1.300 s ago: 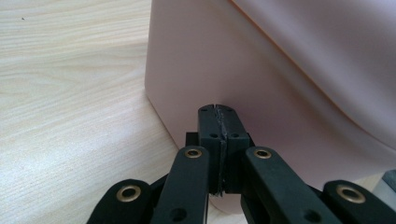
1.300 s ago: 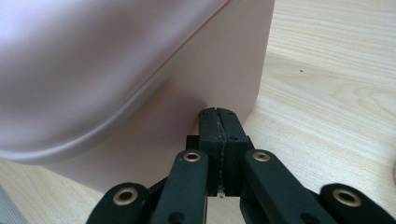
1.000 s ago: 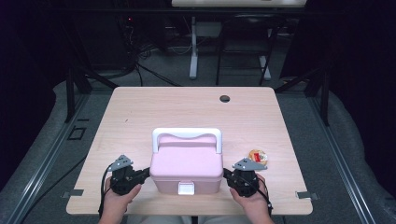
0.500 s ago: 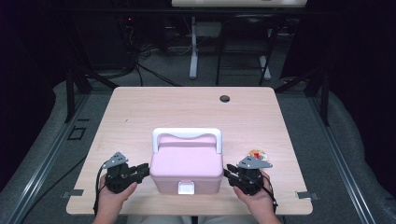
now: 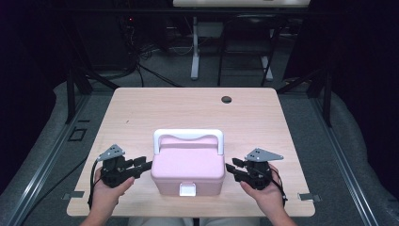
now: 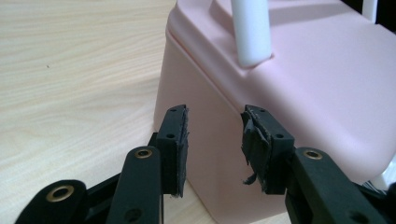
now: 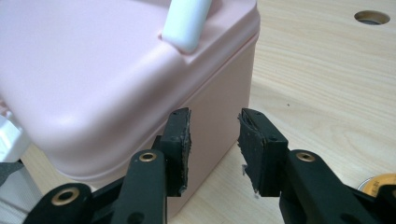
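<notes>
High view: the table (image 5: pixel 141 113) carries a pink box (image 5: pixel 187 168) near its front edge, about midway across, with a cable hole (image 5: pixel 227 99) far back. The box runs longer left to right than front to back; its white latch (image 5: pixel 188 189) faces the person, and the white handle (image 5: pixel 188 135) lies folded toward the far side, spanning the box's length. The left gripper (image 5: pixel 143 165) sits just beside the box's left end, pointing right at it, tips very close to or touching the wall; I cannot tell which. The right gripper (image 5: pixel 231 168) mirrors it at the right end, pointing left, with a slim gap visible. Both seem about equally near, so the box lies between them along its long axis, which suits a two-sided squeeze or lift, as I judge it. In the left gripper view the jaws stand apart, holding nothing, with the box's corner edge just beyond them. In the right gripper view the jaws are likewise spread and empty, facing the end wall under the lid seam. A small yellow object (image 7: pixel 379 185) lies on the table by the right gripper.
</notes>
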Available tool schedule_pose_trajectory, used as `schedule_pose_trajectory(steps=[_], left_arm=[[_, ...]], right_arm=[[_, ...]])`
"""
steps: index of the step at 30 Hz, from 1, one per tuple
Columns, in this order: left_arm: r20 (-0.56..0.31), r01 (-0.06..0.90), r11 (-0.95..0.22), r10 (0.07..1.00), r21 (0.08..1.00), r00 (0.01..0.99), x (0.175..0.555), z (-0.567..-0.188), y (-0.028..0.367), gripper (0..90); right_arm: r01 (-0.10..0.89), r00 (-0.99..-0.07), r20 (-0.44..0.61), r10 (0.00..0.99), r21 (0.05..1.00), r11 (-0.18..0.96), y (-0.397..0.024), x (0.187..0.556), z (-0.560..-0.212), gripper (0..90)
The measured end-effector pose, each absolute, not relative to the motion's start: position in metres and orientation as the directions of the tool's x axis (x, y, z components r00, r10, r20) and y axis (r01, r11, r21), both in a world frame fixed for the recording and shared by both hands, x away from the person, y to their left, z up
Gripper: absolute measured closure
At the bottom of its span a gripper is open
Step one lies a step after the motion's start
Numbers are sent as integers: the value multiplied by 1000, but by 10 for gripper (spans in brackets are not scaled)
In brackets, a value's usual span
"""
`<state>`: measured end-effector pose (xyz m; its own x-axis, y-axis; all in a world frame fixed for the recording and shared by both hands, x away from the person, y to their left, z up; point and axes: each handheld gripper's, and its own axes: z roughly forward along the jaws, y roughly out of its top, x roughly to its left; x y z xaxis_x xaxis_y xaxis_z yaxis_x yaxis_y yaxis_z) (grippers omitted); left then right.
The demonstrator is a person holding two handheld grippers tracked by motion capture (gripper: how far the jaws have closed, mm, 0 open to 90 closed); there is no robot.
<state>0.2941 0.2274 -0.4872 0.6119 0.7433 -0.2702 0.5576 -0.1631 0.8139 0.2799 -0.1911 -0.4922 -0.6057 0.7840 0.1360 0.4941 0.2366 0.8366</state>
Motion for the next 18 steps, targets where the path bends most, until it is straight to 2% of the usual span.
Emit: schedule_pose_trajectory(steps=[12,18], left_arm=[[-209,514,-220,731,829,650,301,-451,220,544],[-193,501,-233,726,834,660,310,-444,213,533]], right_arm=[[495,-621,209,755,852,171,-203,290,-467,606],[456,-657,209,724,875,161,-199,296,-456,577]])
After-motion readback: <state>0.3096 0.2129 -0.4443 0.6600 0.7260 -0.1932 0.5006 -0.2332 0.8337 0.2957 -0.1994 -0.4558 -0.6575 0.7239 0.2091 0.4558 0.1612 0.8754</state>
